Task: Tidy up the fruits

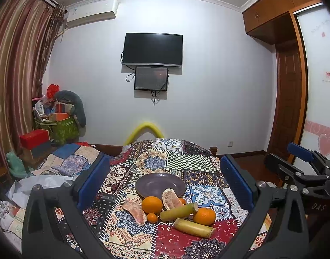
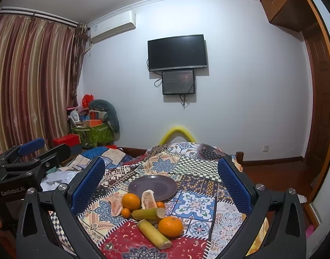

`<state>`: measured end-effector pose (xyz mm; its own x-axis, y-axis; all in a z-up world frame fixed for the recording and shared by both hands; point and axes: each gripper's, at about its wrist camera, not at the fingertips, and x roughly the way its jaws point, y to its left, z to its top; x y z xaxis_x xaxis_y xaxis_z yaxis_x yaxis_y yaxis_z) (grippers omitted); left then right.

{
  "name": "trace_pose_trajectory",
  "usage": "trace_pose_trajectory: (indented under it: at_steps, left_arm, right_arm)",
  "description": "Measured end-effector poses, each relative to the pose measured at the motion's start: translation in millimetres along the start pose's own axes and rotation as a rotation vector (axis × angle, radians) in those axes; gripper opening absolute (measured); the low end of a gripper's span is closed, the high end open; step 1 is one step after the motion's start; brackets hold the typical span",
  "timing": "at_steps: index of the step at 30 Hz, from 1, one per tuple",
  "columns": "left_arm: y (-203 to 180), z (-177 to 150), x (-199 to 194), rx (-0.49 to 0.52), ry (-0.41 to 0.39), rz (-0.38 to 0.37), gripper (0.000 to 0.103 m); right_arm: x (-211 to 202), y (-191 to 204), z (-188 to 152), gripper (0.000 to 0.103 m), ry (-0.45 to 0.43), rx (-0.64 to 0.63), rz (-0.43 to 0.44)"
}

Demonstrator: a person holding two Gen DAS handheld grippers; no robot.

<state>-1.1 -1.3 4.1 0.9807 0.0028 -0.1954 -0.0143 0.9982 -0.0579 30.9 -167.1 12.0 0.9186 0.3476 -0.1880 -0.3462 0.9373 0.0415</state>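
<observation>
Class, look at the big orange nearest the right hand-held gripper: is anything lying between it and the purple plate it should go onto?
Yes. A green-yellow sugarcane piece lies across the patchwork cloth between the large round orange and the empty purple plate, with a peeled pomelo segment leaning on the plate's near rim. Lifting over them avoids both.

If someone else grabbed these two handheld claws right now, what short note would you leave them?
Left gripper and right gripper are both open and hold nothing.
The round purple plate is bare.
Two big oranges, two small ones, two peeled pomelo segments and two green sugarcane pieces lie on the patchwork cloth just in front of it.
Nothing sorted yet; all fruit remains.
</observation>
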Motion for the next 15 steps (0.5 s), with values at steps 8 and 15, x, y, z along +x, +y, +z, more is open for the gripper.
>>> trace_pose_trajectory:
  at_steps: [8,15]
  left_arm:
    - [-0.6,-0.3,0.4,-0.002,0.000,-0.002,0.103]
    - [-0.8,-0.8,1.0,-0.002,-0.001,-0.001,0.103]
  right_arm:
    - [0.1,-1.1,0.7,0.103,-0.002,0.002,0.002]
    - [-0.1,-0.5,0.2,0.103,-0.004,0.002,0.003]
